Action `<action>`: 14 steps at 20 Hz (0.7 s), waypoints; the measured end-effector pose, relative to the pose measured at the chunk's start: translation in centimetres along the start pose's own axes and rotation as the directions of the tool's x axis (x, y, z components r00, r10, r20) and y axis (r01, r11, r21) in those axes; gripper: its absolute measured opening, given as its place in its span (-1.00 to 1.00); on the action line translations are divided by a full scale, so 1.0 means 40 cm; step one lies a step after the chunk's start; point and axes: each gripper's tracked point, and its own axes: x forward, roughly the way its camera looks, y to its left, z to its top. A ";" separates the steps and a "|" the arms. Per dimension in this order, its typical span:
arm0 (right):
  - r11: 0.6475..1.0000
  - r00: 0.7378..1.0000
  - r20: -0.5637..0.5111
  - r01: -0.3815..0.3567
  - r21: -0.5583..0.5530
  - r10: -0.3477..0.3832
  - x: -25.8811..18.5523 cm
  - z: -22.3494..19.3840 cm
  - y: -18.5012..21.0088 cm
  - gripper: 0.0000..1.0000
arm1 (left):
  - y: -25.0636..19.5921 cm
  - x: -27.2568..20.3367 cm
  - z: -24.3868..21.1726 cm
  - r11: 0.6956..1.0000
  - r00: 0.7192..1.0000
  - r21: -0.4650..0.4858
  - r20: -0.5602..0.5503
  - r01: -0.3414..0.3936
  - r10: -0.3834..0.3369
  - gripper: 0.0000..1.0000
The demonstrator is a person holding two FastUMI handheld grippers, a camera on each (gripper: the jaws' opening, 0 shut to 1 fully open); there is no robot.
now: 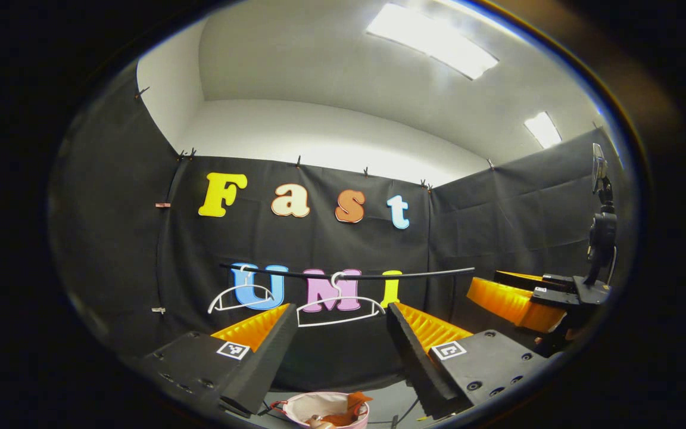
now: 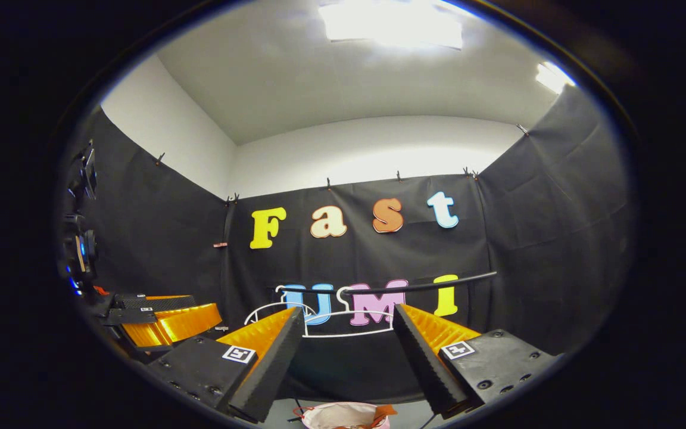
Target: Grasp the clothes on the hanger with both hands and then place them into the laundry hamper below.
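Two bare white hangers (image 1: 242, 289) (image 1: 343, 300) hang on a black rail (image 1: 414, 274) in front of the booth wall. Below stands a pink-rimmed laundry hamper (image 1: 295, 405) with an orange garment (image 1: 355, 400) lying in it. My left gripper (image 1: 340, 310) is open at rail height, nothing between its fingers. The right gripper (image 1: 515, 301) hovers off to its right. In the right gripper view, the right gripper (image 2: 349, 310) is open and holds nothing, facing the rail (image 2: 426, 286) and hangers (image 2: 265, 308). The hamper (image 2: 343, 411) and garment (image 2: 382, 410) sit beneath, the left gripper (image 2: 164, 319) to the left.
Black cloth walls close the booth on three sides. A camera mount on a stand (image 1: 602, 226) rises behind the right gripper. Grey floor (image 1: 390, 402) surrounds the hamper, with a cable running across it.
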 end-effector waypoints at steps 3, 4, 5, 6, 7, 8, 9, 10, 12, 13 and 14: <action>1.000 0.999 0.041 -0.002 -0.010 0.002 -0.011 0.040 -0.033 1.00 | -0.045 0.004 0.012 1.000 1.000 -0.003 0.018 0.010 -0.010 0.89; 1.000 0.999 0.050 0.000 -0.017 0.001 -0.008 0.046 -0.040 0.93 | -0.062 0.006 0.017 1.000 1.000 -0.006 0.022 0.019 -0.019 0.83; 1.000 0.999 0.050 0.004 -0.022 -0.003 -0.011 0.047 -0.052 0.93 | -0.074 0.010 0.017 1.000 0.999 -0.010 0.022 0.025 -0.025 0.83; 1.000 0.999 0.046 0.004 -0.021 -0.003 -0.015 0.043 -0.058 0.94 | -0.084 0.016 0.020 1.000 0.999 -0.014 0.020 0.026 -0.026 0.89; 1.000 0.999 0.040 0.001 -0.017 -0.001 -0.019 0.035 -0.061 0.94 | -0.088 0.019 0.019 1.000 0.999 -0.017 0.021 0.026 -0.026 0.90; 1.000 0.999 0.035 -0.001 -0.013 0.002 -0.024 0.030 -0.064 0.94 | -0.094 0.028 0.017 0.999 1.000 -0.019 0.018 0.025 -0.025 0.89; 1.000 1.000 0.029 -0.006 -0.006 0.006 -0.026 0.024 -0.069 0.94 | -0.103 0.031 0.009 0.999 1.000 -0.022 0.010 0.027 -0.027 0.89; 1.000 1.000 0.018 -0.009 0.003 0.009 -0.030 0.014 -0.073 0.94 | -0.116 0.035 0.002 0.999 0.999 -0.024 0.001 0.032 -0.032 0.90; 1.000 1.000 -0.004 -0.002 0.013 0.002 -0.031 0.001 -0.091 1.00 | -0.134 0.037 -0.013 0.999 0.999 -0.021 -0.012 0.040 -0.040 0.96; 1.000 1.000 -0.009 0.001 0.010 -0.001 -0.031 -0.001 -0.096 0.94 | -0.137 0.038 -0.015 0.999 0.999 -0.018 -0.012 0.043 -0.044 0.89; 1.000 1.000 -0.008 -0.002 0.004 0.002 -0.031 0.001 -0.096 0.94 | -0.143 0.041 -0.014 0.999 0.999 -0.017 -0.014 0.048 -0.048 0.89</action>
